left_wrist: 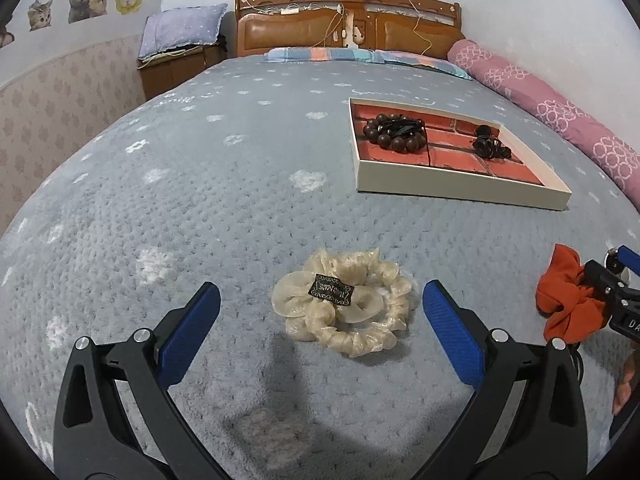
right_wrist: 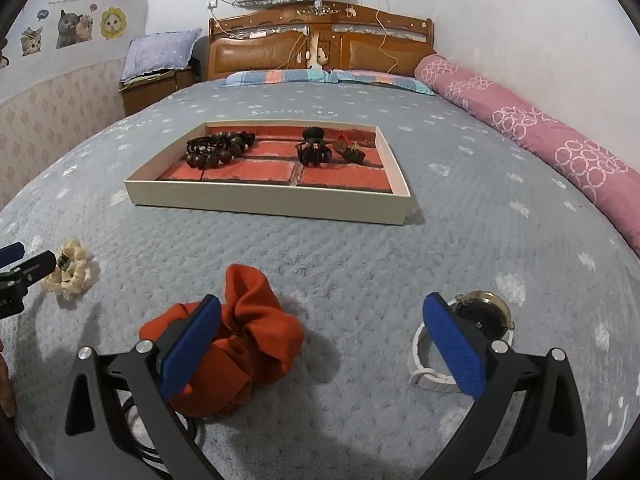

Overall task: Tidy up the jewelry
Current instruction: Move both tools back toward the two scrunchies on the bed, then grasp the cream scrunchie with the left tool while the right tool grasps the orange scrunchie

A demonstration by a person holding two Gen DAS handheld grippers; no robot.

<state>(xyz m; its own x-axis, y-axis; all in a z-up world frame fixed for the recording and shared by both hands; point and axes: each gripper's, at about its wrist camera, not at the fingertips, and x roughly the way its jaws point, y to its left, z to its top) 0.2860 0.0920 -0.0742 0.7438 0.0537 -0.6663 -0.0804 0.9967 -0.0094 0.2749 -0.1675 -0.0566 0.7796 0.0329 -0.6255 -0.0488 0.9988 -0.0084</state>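
Note:
A cream scrunchie [left_wrist: 344, 312] with a black label lies on the grey bedspread between the spread blue pads of my open left gripper [left_wrist: 320, 304], a little ahead of them. My right gripper [right_wrist: 320, 320] is open; its left finger rests against an orange scrunchie [right_wrist: 248, 332], and a white watch [right_wrist: 468, 344] lies by its right finger. A shallow white tray [right_wrist: 264, 204] with a red brick-pattern floor holds a dark bead bracelet [right_wrist: 218, 148] and dark hair clips [right_wrist: 314, 152]. The tray [left_wrist: 452, 190] shows at the right in the left wrist view.
The bed has a wooden headboard [right_wrist: 320, 44], striped pillows [right_wrist: 320, 78] and a long pink bolster [right_wrist: 540, 136] along the right wall. A nightstand with a purple pillow [right_wrist: 160, 56] stands at the far left. A black cable lies near the orange scrunchie.

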